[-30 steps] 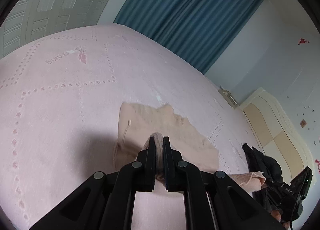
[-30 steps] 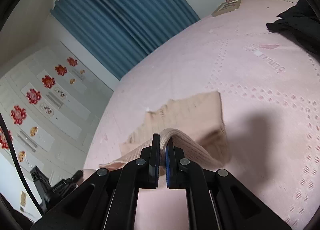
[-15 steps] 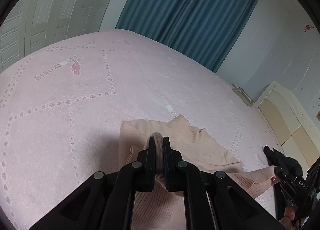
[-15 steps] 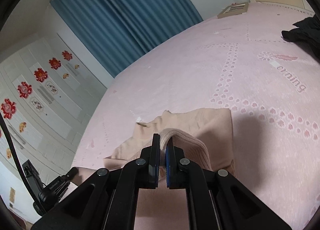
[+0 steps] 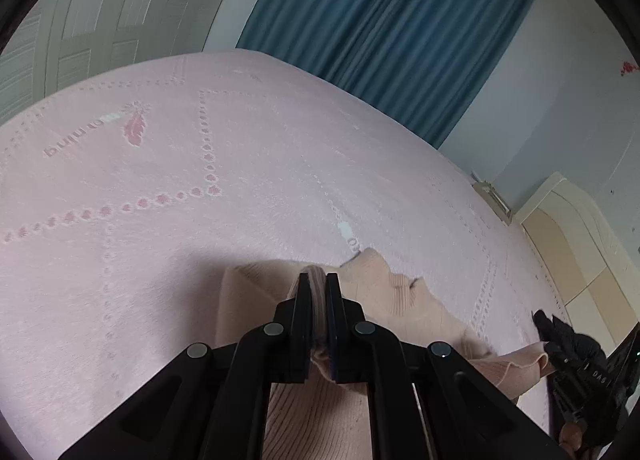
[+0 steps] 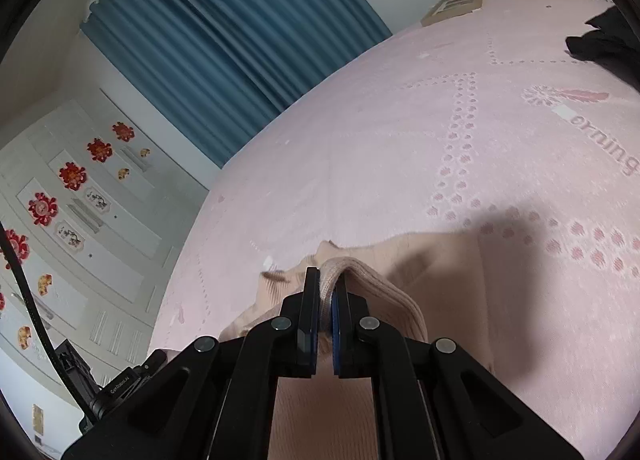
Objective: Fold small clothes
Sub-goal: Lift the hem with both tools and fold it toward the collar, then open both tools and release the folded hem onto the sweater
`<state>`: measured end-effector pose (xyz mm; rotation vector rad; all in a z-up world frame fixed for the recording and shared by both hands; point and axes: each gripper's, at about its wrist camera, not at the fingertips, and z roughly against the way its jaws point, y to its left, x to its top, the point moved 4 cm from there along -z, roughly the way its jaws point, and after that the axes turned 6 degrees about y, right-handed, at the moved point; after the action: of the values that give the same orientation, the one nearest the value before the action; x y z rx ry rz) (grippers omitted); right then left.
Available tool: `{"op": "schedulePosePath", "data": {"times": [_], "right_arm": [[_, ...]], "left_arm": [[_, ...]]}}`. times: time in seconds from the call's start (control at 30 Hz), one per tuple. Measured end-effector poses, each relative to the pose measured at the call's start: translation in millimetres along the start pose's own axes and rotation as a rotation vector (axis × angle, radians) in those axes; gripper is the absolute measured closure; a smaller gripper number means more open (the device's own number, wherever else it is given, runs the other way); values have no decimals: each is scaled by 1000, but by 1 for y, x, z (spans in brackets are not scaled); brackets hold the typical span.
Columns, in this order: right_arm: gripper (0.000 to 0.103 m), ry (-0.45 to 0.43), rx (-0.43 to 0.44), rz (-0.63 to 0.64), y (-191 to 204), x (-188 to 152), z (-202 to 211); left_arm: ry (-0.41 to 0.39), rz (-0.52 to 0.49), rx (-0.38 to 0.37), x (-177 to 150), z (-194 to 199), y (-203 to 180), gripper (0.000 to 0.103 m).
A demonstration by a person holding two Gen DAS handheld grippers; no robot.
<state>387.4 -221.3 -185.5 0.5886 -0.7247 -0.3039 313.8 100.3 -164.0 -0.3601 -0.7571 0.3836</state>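
A small beige ribbed knit garment (image 5: 396,292) lies on the pink bedspread (image 5: 160,187), part folded over itself. My left gripper (image 5: 315,280) is shut on a bunched edge of it, held just above the cloth. My right gripper (image 6: 326,274) is shut on another rolled edge of the same garment (image 6: 440,272). The right gripper also shows at the lower right of the left wrist view (image 5: 560,356), pinching the garment's far end. The left gripper shows at the lower left of the right wrist view (image 6: 152,360).
A black garment (image 6: 604,43) lies on the bed at the far right. Blue curtains (image 5: 380,35) hang behind the bed. A cream headboard (image 5: 572,260) stands on the right side. A white wardrobe with red flower decals (image 6: 72,195) stands at the left.
Both grippers have moved forward over the bed with the held edges, carrying them over the lying part of the garment. More of the garment now sits under and behind the fingers.
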Motion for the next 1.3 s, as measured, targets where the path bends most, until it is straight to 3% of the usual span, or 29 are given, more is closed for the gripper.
{"op": "schedulePosePath", "data": {"times": [0.17, 0.4, 0.47, 0.5, 0.57, 0.63, 0.8, 1.03, 1.13, 1.23, 1.3], "right_arm": [[98, 19, -60, 38, -8, 6, -28], [98, 64, -94, -5, -29, 7, -57], [92, 74, -76, -28, -32, 6, -62], [89, 77, -65, -44, -34, 6, -63], [60, 69, -39, -73, -38, 3, -62], [57, 54, -44, -58, -37, 2, -58], [57, 82, -128, 5, -36, -6, -60], [58, 162, -295, 89, -51, -26, -82], [69, 162, -365, 137, -57, -33, -89], [70, 168, -390, 174, -51, -35, -82], [70, 163, -386, 178, -47, -34, -67]], "left_arm": [[27, -18, 21, 5, -30, -2, 96], [86, -12, 19, 6, -60, -1, 96], [82, -3, 2, 5, -59, 2, 93], [73, 10, 3, 6, -57, 3, 89], [49, 44, -3, 9, -50, 9, 51], [11, 54, -23, 12, -42, 12, 39], [26, 37, -25, 9, -40, 9, 39], [131, -30, 47, -15, -64, 5, 41], [160, -61, 96, -28, -71, 6, 41], [178, -78, 189, -31, -76, 10, 58], [164, -49, 205, -29, -69, 16, 62]]}}
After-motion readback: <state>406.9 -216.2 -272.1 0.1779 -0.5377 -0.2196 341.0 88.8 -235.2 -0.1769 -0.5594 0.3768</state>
